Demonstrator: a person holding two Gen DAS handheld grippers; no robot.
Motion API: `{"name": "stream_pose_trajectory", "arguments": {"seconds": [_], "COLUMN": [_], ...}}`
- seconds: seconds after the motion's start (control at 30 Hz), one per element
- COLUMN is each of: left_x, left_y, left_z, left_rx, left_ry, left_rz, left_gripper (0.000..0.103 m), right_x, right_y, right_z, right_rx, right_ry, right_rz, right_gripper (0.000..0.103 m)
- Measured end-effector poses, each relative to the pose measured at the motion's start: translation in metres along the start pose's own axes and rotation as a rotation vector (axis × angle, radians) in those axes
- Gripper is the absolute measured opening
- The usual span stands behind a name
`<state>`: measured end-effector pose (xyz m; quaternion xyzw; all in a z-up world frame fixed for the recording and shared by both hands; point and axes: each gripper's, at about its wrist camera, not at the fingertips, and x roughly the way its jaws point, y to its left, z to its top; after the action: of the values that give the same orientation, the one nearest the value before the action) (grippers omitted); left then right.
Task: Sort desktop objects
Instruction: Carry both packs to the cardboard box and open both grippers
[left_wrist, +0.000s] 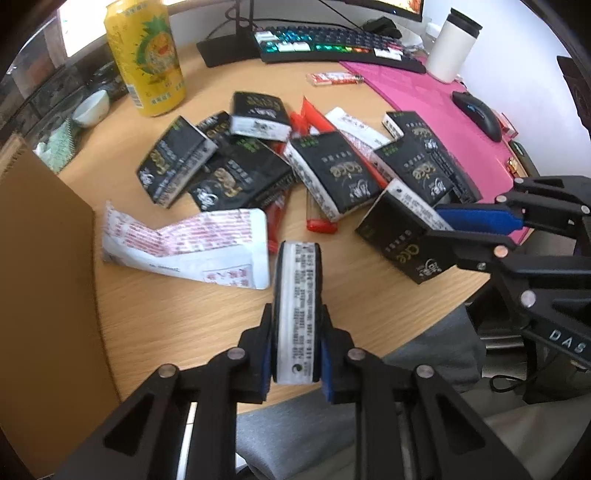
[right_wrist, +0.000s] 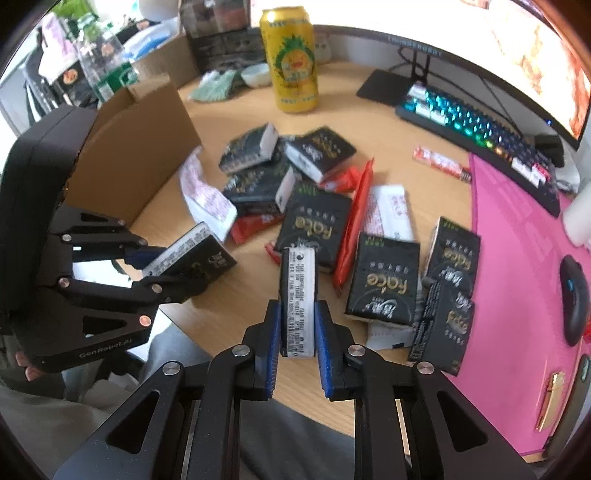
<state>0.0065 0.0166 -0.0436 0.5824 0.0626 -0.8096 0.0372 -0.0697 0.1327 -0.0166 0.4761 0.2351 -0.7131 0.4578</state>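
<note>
Here both grippers pinch a black tissue pack end-on: the left gripper (left_wrist: 295, 343) holds its pack (left_wrist: 297, 314) with jaws pressed on its flat faces, and the right gripper (right_wrist: 295, 343) grips another pack (right_wrist: 297, 302) likewise, both above the near rim of the worktop (left_wrist: 177, 325). Held only by their lower ends, the packs could pivot or slip free and fall past the edge. The cardboard box (right_wrist: 147, 140) stands open to the left, but the pile of packs (right_wrist: 321, 221) crowds the middle.
</note>
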Motion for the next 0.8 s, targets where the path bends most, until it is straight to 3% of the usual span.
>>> {"name": "stream_pose_trajectory", "arguments": {"seconds": [0.23,0.37,0.57,0.7,0.8], "left_x": [-0.054,-0.101,-0.154,-0.154,-0.145], "left_y": [0.023,0.046,0.11,0.155,0.183], "left_z": [-0.003,-0.004,-0.023,-0.039,-0.048], "left_rx": [-0.017,-0.051,-0.197,-0.31,-0.364], "left_ry": [-0.097,-0.193,-0.305,-0.294,-0.266], "left_rz": [-0.069,-0.038,0.098,0.21,0.252], "left_gripper": [0.021,0.021,0.021,0.021,0.021], "right_x": [-0.029,-0.049,-0.061,-0.041,-0.018], "right_y": [0.021,0.057,0.13,0.184,0.212], "right_z": [0.027,0.06,0.11,0.132,0.141], "right_rx": [-0.081,-0.181,-0.304,-0.378,-0.401], "right_ry": [-0.043,-0.103,-0.191,-0.177,-0.153], "right_rz": [0.054,0.109,0.243,0.32,0.299], "right_gripper": [0.018,0.018,0.019,0.019,0.019]}}
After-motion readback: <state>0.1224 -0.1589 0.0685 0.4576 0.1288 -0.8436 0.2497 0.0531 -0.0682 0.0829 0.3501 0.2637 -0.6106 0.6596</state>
